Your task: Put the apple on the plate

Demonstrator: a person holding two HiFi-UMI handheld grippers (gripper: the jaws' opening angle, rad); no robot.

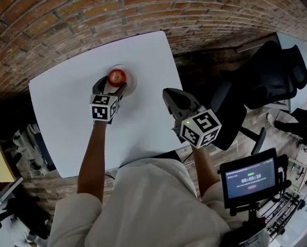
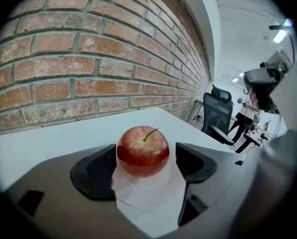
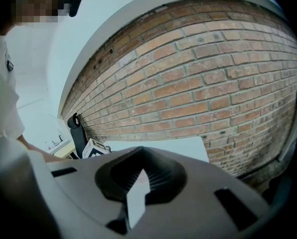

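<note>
A red apple [image 1: 117, 77] sits upright (stem up) on a small white plate [image 1: 132, 84] near the far edge of the white table [image 1: 66, 96], by the brick wall. The left gripper [image 1: 111, 88] brackets the apple, its jaws spread to either side. One pad seems to graze the skin, though the view leaves that uncertain, and the other stands clear. The right gripper [image 1: 167, 93], held off the table's edge, has its jaws pressed together on nothing.

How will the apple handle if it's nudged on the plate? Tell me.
The apple is round, so it would probably roll. Its glossy skin looks smooth, likely a bit slippery. It sits upright, stem up, on the plate, so it seems stable untouched.
</note>
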